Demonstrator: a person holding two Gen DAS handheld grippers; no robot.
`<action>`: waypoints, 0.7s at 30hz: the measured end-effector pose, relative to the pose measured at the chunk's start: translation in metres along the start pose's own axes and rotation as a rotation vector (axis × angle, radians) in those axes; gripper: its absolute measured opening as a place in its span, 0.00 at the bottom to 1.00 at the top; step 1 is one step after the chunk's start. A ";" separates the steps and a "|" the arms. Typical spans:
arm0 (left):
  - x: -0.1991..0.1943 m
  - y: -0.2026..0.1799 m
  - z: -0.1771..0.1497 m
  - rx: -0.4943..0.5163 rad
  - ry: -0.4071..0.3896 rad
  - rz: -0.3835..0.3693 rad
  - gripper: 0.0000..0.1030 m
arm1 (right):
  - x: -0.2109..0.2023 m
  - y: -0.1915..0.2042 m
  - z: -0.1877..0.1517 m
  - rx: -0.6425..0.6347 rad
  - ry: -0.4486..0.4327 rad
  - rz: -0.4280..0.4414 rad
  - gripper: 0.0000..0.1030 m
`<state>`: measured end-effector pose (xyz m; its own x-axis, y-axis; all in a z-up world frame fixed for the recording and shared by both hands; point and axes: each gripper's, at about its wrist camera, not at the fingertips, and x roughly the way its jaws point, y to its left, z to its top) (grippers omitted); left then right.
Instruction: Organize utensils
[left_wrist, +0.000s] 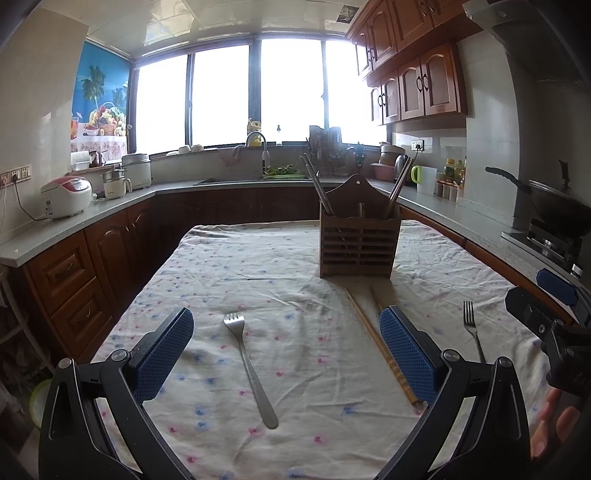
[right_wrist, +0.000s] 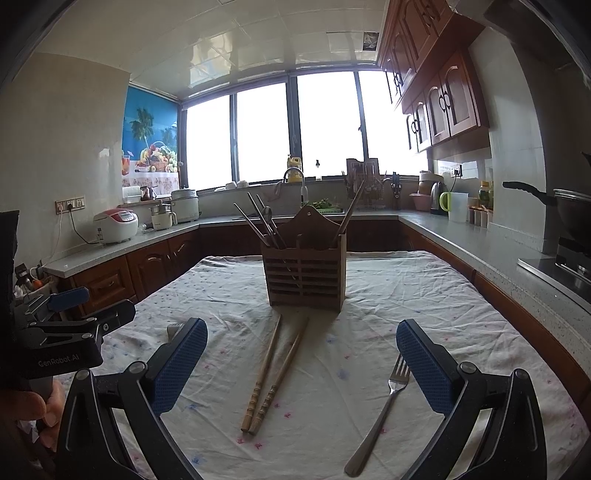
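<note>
On my left cam the left gripper (left_wrist: 286, 360) hangs over the table w/ white floral cloth (left_wrist: 295, 424), blue-padded fingers (left_wrist: 164, 354) spread wide, holding nothing. A silver steel fork (left_wrist: 249, 365) lies flat on the cloth between them, tines away from me, nearer the left pad, touching neither. The pair of tan wooden chopsticks (left_wrist: 376, 343) runs just inside the right pad.

Right gripper (right_wrist: 301, 365) likewise wide apart and empty. The chopsticks (right_wrist: 273, 373) lie between its fingers (right_wrist: 424, 369), left of centre; a second silver fork (right_wrist: 380, 406) sits just beside the right pad, not touching as far as I can tell.

Slatted brown wooden utensil holder (right_wrist: 304, 277) stands upright mid-table beyond both, w/ dark chopsticks and a spoon already in its left compartment and one stick at right. Open cloth all round the holder; table edges drop off left & right, w/ kitchen cabinets close by.
</note>
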<state>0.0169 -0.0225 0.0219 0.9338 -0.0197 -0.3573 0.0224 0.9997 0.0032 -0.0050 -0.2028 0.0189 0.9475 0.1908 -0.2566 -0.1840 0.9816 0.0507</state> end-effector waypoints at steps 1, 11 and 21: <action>0.000 0.000 0.000 0.000 0.000 -0.002 1.00 | 0.000 0.000 0.001 0.001 -0.001 0.001 1.00; 0.001 -0.002 0.002 0.002 0.007 -0.006 1.00 | -0.004 -0.002 0.008 0.002 -0.013 0.007 1.00; 0.005 -0.004 0.004 0.008 0.017 -0.010 1.00 | -0.002 -0.003 0.010 0.009 -0.006 0.007 1.00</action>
<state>0.0234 -0.0268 0.0240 0.9273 -0.0296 -0.3732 0.0346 0.9994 0.0067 -0.0033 -0.2064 0.0285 0.9477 0.1976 -0.2506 -0.1881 0.9802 0.0615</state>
